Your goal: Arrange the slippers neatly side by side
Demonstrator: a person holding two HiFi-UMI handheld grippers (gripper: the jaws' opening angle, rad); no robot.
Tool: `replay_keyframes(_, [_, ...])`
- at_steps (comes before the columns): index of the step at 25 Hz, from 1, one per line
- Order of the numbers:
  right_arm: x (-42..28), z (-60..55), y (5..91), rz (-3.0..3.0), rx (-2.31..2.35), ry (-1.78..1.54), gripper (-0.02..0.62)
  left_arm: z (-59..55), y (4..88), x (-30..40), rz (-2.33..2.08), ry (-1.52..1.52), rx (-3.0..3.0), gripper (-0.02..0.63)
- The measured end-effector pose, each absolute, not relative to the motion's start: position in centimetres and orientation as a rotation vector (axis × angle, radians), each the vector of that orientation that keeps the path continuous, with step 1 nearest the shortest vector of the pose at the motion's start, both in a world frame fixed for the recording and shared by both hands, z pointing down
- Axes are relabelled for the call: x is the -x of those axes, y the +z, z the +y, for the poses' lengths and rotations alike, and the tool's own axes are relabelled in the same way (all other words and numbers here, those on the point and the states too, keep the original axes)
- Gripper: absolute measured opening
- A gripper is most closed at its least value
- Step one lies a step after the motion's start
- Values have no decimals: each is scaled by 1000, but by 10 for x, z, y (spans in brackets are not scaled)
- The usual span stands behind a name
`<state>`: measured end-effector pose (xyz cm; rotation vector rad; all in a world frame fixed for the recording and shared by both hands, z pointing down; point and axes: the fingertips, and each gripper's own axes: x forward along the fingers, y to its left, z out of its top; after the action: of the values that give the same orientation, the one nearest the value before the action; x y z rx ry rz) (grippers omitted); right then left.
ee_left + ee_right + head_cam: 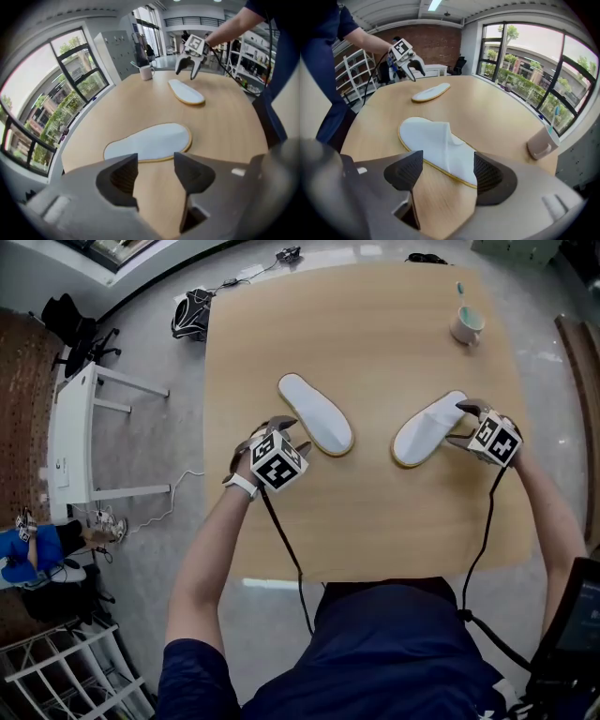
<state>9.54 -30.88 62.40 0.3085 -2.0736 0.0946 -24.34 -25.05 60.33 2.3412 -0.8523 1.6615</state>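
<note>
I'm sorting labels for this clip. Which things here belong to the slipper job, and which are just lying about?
Job: left-hand slipper, right-hand slipper, left gripper and right gripper, both open, holding nothing.
Lying about: mug holding a toothbrush, black bag on the floor, white desk.

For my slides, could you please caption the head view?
Open left tool and right tool flank white yellow-trimmed fabric slippers splayed on wooden table.

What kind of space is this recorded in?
Probably an office or lab workroom: a large wooden table, tall windows looking out on greenery and buildings, grey lockers and metal shelving near the walls.
</note>
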Motion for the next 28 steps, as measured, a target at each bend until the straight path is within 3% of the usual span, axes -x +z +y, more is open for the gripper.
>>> replay_keyframes(4, [-99,-311,636,-2003,-186,29,347,-269,621,259,-718,1915,-2302,284])
replay_keyframes(13, [-103,-335,662,-1950,-50,16,354,-309,657,270,-333,2101,-2330,341])
replay_keyframes(21, [-108,-328,673,-1985,-139,179,354,-305,673,260,-297,1937,-2260,334])
replay_keyframes(28, [-103,-331,673,-2054,-372,323,353,-308,673,275,-624,1693,-2108,316])
